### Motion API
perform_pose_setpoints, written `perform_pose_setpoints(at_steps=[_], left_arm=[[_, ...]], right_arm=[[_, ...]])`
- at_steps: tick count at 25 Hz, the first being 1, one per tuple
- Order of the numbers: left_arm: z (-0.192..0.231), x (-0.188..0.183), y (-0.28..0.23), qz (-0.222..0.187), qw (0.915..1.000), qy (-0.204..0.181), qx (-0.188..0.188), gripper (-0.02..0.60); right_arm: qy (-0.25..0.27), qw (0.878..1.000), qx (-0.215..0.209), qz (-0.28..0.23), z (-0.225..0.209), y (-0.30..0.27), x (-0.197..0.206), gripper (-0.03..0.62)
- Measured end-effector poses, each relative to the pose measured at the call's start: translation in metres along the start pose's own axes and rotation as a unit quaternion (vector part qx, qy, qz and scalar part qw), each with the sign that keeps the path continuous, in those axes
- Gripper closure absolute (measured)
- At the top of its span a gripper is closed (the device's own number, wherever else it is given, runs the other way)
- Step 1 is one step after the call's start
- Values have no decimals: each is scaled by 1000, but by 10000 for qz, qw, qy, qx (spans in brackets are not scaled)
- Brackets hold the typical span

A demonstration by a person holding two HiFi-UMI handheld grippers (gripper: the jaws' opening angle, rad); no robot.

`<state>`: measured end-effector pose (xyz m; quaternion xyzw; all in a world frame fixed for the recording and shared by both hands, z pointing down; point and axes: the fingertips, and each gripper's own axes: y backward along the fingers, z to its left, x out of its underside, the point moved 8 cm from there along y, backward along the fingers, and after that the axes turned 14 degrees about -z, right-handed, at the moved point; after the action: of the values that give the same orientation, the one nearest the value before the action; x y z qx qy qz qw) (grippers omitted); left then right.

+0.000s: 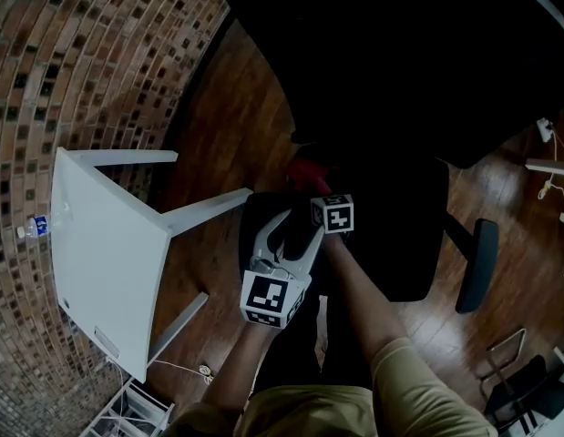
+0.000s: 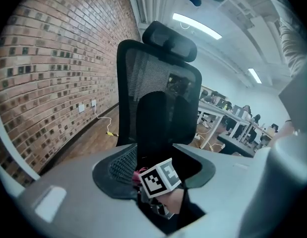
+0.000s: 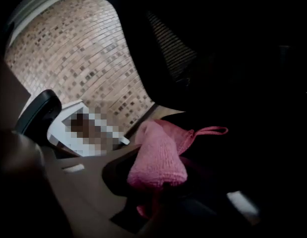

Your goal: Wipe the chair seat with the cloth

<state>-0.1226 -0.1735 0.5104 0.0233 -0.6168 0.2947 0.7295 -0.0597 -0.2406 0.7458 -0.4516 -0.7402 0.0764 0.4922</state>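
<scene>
The black office chair has its seat [image 1: 400, 235] in front of me and its mesh backrest [image 2: 158, 83] upright behind it. A pink cloth [image 3: 158, 157] is bunched between the jaws of my right gripper [image 3: 158, 185], which is shut on it and rests low over the seat's left part. In the head view the cloth [image 1: 309, 173] shows just ahead of the right gripper [image 1: 314, 189]. My left gripper [image 1: 298, 224] hovers close behind the right one, its jaws spread with nothing between them. The left gripper view shows a strip of the cloth [image 2: 140, 174] beside the right gripper's cube.
A white table [image 1: 108, 262] stands left of the chair, against the brick wall [image 1: 72, 71]. A small water bottle [image 1: 31, 228] lies by the wall. The chair's right armrest [image 1: 477, 262] sticks out over the wooden floor. Cables and white furniture legs sit at the right.
</scene>
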Motion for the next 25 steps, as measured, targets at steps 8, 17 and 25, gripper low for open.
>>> perform_pose_setpoints(at_steps=[8, 17, 25], left_arm=[[-24, 11, 3, -118, 9989, 73, 439, 382], [-17, 12, 23, -191, 9991, 279, 264, 382], [-6, 8, 49, -216, 9993, 302, 69, 385]], right_arm=[[1805, 9277, 3177, 766, -224, 161, -25, 536], [192, 9922, 1233, -81, -128, 94, -7, 533], [515, 9978, 136, 387, -3, 18, 26, 530]])
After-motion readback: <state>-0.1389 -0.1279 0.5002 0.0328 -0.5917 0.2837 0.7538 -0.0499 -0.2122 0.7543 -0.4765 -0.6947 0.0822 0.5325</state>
